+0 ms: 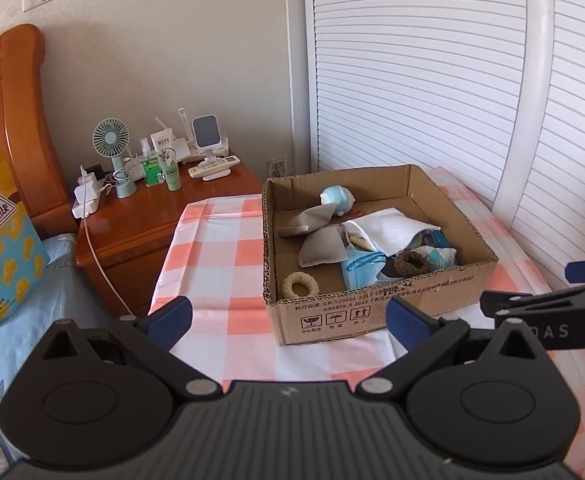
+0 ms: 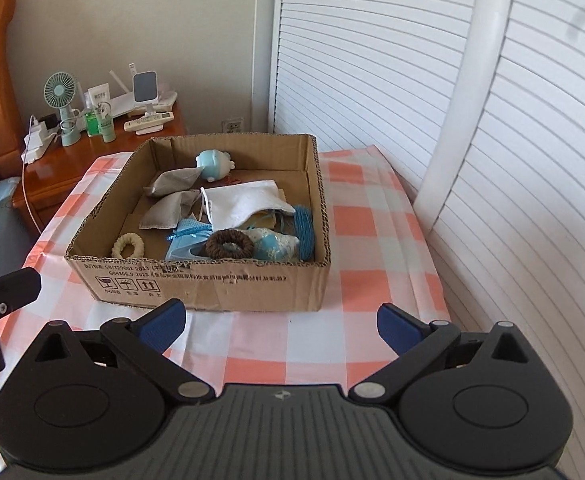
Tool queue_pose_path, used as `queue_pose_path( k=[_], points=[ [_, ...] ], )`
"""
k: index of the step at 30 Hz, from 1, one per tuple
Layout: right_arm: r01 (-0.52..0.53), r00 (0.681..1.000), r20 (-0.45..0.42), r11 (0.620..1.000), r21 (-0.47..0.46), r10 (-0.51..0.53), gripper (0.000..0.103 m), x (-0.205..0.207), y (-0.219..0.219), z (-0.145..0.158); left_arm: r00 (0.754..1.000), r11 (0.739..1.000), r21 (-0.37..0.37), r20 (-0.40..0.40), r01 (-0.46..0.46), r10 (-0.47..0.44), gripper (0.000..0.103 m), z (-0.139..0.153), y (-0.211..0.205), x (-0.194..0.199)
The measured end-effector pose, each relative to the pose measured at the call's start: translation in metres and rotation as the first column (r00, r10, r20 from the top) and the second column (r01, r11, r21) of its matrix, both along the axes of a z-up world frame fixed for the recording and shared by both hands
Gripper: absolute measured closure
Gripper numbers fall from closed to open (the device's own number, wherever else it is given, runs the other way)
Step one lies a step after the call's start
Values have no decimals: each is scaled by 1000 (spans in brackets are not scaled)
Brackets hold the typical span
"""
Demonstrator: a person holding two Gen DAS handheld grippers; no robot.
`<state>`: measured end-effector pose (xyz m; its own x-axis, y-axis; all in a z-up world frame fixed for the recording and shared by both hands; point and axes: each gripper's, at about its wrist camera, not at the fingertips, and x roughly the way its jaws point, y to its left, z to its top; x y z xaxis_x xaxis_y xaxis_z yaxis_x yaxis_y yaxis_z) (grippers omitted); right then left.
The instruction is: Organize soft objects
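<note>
An open cardboard box [image 1: 376, 312] [image 2: 212, 286] stands on a table with a pink-and-white checked cloth [image 1: 220, 248] [image 2: 372, 248]. Inside lie grey pouches [image 1: 322, 246] [image 2: 168, 210], a white cloth [image 1: 392, 224] [image 2: 244, 202], a blue face mask [image 1: 362, 270] [image 2: 186, 240], a brown scrunchie [image 1: 412, 263] [image 2: 229, 245], a cream scrunchie [image 1: 299, 286] [image 2: 128, 246], a light blue plush toy [image 1: 337, 199] [image 2: 212, 164] and a blue cord bundle [image 2: 305, 232]. My left gripper [image 1: 288, 320] is open and empty, in front of the box. My right gripper [image 2: 280, 322] is open and empty, also short of the box.
A wooden nightstand [image 1: 132, 224] [image 2: 52, 168] at the left holds a small fan [image 1: 111, 142], bottles, a remote and a power strip with a white cable. A wooden bed headboard [image 1: 16, 120] and a blue-yellow bag [image 1: 0, 260] are far left. White louvred doors [image 1: 432, 80] stand behind.
</note>
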<state>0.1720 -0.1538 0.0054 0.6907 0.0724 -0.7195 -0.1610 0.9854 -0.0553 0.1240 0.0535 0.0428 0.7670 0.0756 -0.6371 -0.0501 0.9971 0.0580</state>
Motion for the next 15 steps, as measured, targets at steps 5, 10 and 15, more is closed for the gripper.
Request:
queue_pose_path(
  k=[5,10,15],
  points=[
    [-2,1000,8,1000,22,1,0,-6,-3,5,1000,1000,-4,-15,-21,21,1,0,-2,-1],
    [-13,1000,16,999,36,13,0,-10,-3,7,999,1000,-10,-19,-26,26,1,0,-4,-2],
    [-13,1000,12,999,44,12,0,-9,-5,6,1000,1000,-4,-16,-24,24,1,1,-7,-4]
  ],
)
